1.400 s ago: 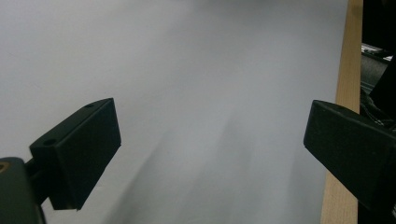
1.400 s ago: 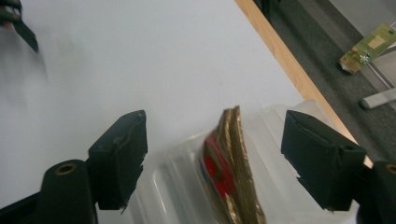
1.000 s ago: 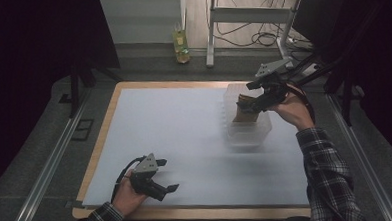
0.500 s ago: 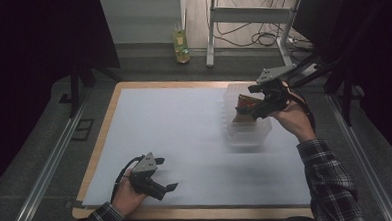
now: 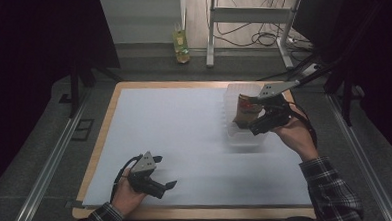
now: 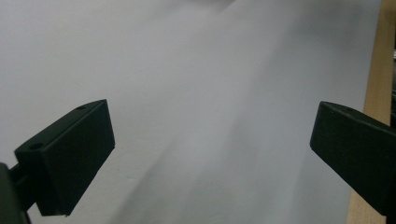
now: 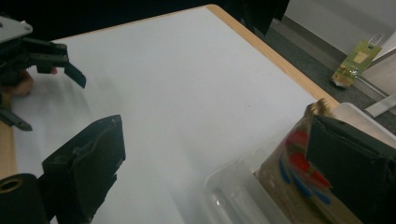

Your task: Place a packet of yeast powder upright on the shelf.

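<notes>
Since the earlier frame my right tool (image 5: 247, 127) had slid sideways off the snack bag (image 5: 245, 110), its jaws just opening and now spread empty. That bag stood in the clear plastic container (image 5: 231, 133) by one jaw. I judged placing done; next, withdraw clear. My left tool (image 5: 166, 185) rested open on the surface (image 5: 173, 134).

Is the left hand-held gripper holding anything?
No: in its own view the left hand-held gripper has its jaws wide apart, with just the bare white sheet between them.

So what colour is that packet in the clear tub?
Tan packet with red and blue markings; the right gripper view shows it best.
</notes>
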`<state>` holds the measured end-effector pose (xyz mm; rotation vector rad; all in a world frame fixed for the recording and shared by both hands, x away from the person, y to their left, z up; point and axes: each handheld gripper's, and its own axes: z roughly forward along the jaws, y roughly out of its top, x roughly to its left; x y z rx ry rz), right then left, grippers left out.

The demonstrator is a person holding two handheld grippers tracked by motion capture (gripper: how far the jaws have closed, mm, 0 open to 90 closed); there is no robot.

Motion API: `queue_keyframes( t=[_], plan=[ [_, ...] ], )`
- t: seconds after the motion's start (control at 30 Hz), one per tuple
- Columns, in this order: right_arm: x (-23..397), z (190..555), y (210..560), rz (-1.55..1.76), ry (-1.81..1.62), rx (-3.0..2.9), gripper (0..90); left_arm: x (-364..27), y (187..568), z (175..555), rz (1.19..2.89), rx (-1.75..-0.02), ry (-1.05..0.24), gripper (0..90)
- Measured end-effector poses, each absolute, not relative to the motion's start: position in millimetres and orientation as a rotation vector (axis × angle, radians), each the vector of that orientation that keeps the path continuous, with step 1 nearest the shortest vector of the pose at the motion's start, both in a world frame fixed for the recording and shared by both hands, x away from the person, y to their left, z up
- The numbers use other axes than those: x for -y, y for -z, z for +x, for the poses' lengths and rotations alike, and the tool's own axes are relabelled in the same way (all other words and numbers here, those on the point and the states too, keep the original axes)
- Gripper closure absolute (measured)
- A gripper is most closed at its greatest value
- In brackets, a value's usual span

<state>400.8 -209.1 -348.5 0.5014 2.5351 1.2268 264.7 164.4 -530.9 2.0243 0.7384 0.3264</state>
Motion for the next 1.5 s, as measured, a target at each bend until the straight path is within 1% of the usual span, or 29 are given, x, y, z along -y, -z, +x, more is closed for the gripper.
queue_keyframes(
  t=[0.3,0.53,1.03,1.3,1.5],
  plan=[
    [211,381,364,0.512,-1.257,-2.533,4.7,-165,530,264,2.034,-0.754,-0.373,0.0],
    [213,367,378,0.511,-1.281,-2.537,2.7,-165,527,261,2.043,-0.747,-0.447,0.1],
    [221,339,418,0.625,-1.332,-2.510,0.6,-171,526,263,2.016,-0.779,-0.446,0.0],
    [224,323,441,0.597,-1.335,-2.520,0.0,-171,526,263,2.012,-0.780,-0.442,0.0],
    [225,320,454,0.634,-1.324,-2.518,0.0,-171,526,263,2.014,-0.779,-0.439,0.0]
  ],
)
